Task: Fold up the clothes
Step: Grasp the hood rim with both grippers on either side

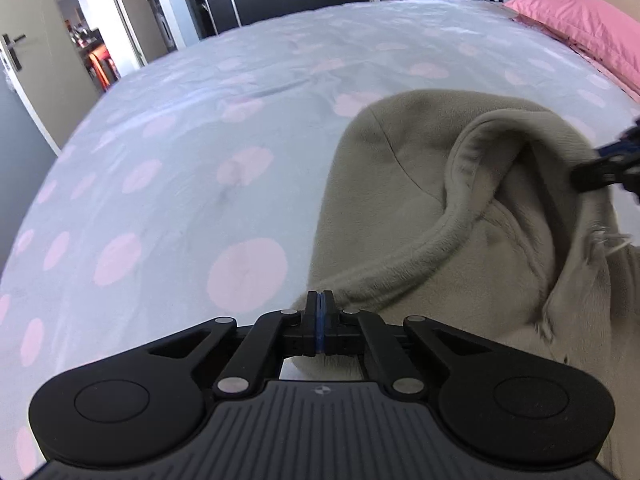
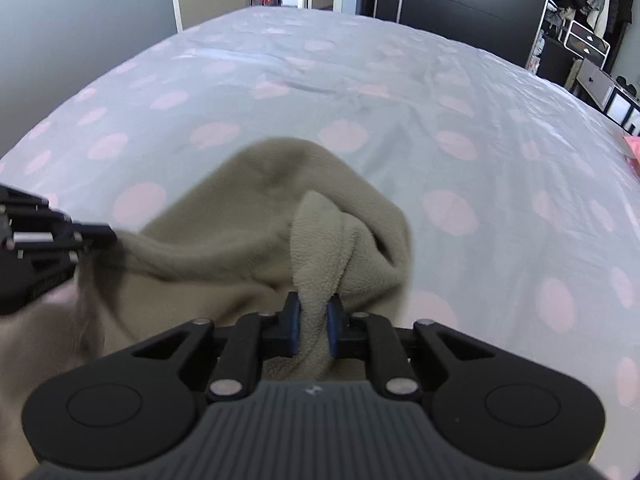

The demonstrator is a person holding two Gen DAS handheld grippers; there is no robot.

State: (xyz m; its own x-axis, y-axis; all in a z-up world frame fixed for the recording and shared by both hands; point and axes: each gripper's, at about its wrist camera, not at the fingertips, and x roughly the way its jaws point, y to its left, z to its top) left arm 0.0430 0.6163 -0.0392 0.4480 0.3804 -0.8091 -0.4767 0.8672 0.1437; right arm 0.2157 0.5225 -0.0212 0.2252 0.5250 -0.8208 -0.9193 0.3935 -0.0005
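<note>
A: Why does the olive fleece garment [image 2: 248, 200] bunch up ahead of the right gripper [image 2: 314, 320]?

B: Its fingers are clamped on a pinched ridge of fleece between the pads, likely to lift that edge for a fold.

A: And the left gripper [image 1: 319, 322]?

B: Fingers pressed together at the garment's edge — whether fabric sits between them I can't tell. The rest lies beyond both fingertips on the spotted bedspread [image 1: 160, 140].

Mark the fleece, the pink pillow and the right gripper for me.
fleece [image 1: 400, 184], left wrist view, on the flat outer cloth.
pink pillow [image 1: 580, 24], left wrist view, on its top face.
right gripper [image 2: 314, 316], right wrist view, between its fingertips, where fleece is pinched.
</note>
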